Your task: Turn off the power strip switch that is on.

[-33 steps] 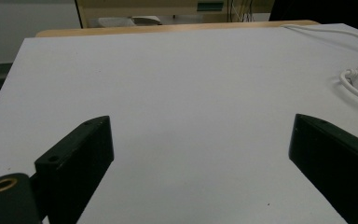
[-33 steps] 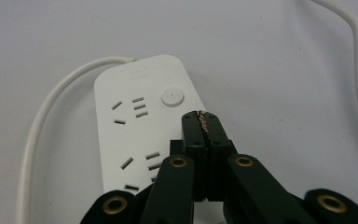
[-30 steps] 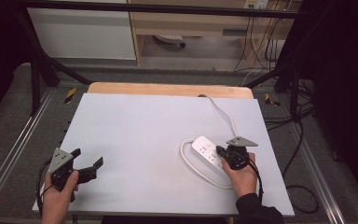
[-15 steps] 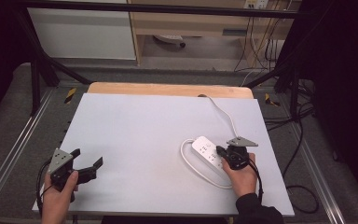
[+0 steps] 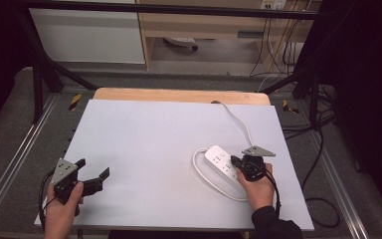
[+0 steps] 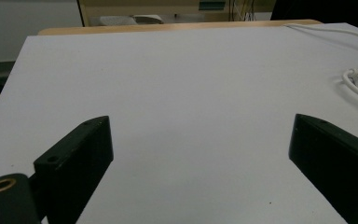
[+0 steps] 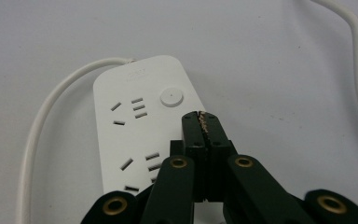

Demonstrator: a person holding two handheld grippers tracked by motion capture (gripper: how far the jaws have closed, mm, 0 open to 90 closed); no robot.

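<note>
We've got wide open surface across the left and middle of the table (image 5: 144, 139): bare from the wooden far edge (image 5: 179, 94) to the near edge. The left gripper (image 5: 92, 175) sits at the near-left corner, jaws spread wide, with bare table between and ahead of them. Obstacles are all on the right. The power strip (image 5: 224, 164) lies flat there, with the right gripper (image 5: 235, 160) directly over its near end, jaws pressed together. Its white cable (image 5: 209, 181) loops round the strip's left and near sides, then runs up to the far edge, fencing off the right-hand strip of table. Off the table, metal frame rails (image 5: 10, 164) run along both sides.
</note>
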